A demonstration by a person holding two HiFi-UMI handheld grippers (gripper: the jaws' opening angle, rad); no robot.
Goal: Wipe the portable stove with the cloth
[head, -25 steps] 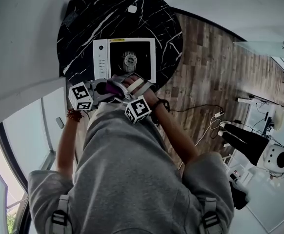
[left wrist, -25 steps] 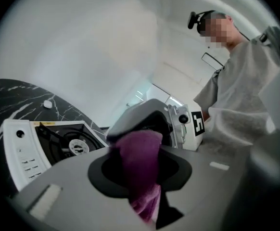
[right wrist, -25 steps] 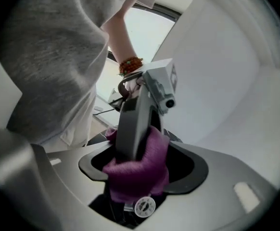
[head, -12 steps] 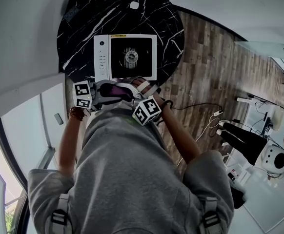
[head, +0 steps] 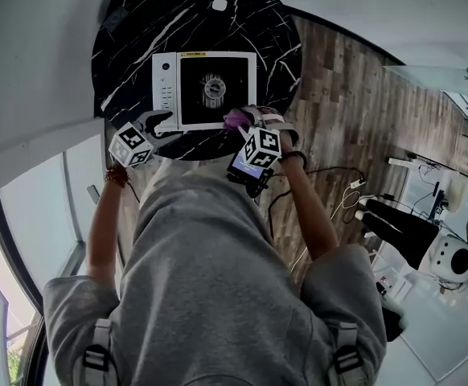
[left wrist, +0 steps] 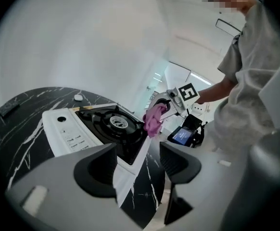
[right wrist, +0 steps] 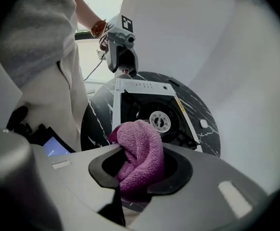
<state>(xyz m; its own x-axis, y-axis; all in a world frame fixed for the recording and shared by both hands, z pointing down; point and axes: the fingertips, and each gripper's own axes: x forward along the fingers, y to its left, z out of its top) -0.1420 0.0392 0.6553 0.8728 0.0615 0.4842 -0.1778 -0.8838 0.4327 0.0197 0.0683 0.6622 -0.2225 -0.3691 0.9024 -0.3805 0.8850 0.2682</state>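
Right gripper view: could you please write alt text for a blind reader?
The right tongs, which have just been closing, grip a bunched purple cloth, with a white stove on a round black table beyond.

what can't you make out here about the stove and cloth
- Print on the portable stove control panel: too small, head view and left gripper view.
- Cloth lower end: right gripper view, hidden between the right gripper jaws, which have just been closing on it.
- Whether cloth touches stove: head view, gripper covers the contact.
- Small white thing on the table: too small to identify.
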